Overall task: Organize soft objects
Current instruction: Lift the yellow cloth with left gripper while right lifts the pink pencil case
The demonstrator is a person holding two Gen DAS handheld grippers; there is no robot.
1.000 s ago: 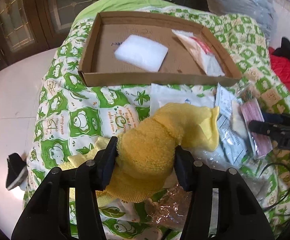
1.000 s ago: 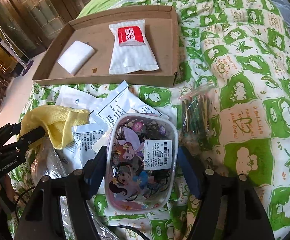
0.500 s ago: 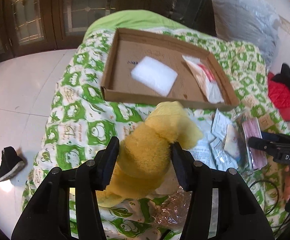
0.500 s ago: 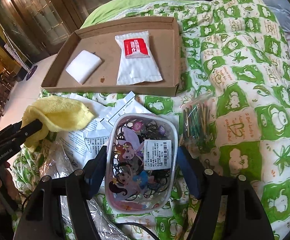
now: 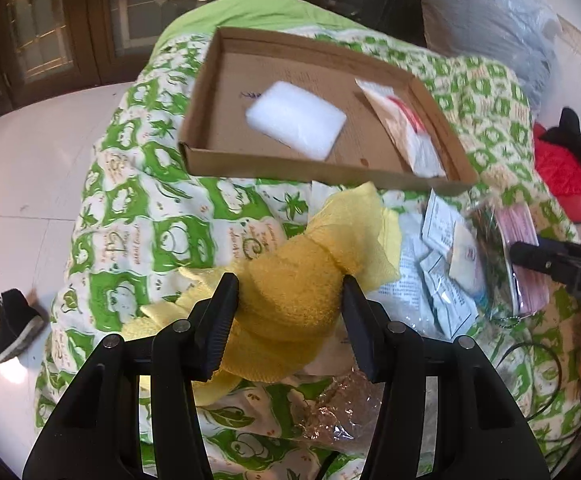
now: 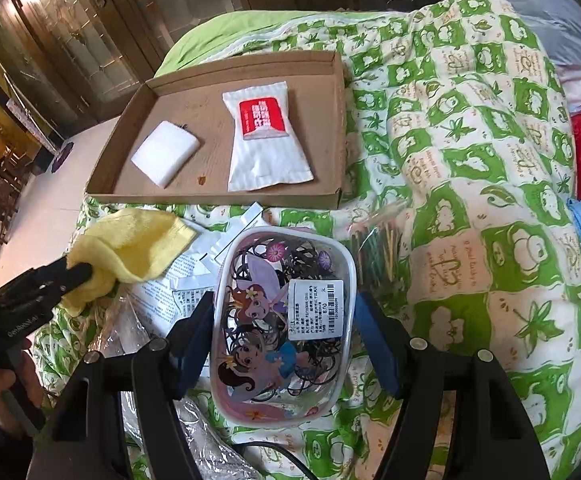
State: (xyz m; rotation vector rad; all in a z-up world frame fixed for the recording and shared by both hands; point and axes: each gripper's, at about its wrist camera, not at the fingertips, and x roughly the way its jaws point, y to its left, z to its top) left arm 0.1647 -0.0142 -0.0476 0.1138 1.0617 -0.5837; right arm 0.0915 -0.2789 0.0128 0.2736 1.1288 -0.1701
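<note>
While the left gripper (image 5: 288,300) pinches the yellow towel (image 5: 302,280) off the quilt, the cardboard tray (image 5: 210,92) lies ahead; the right gripper (image 6: 286,336) clamps the hair-tie pouch (image 6: 282,328), likely bound there too.

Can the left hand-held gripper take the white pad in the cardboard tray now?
Probably not yet. The left hand-held gripper is already shut on the yellow cloth, so its jaws are full, although the white pad lies uncovered in the cardboard tray.

Black plastic tongs (image 5: 290,312) with ribbed pads, silver screws and white lettering.
</note>
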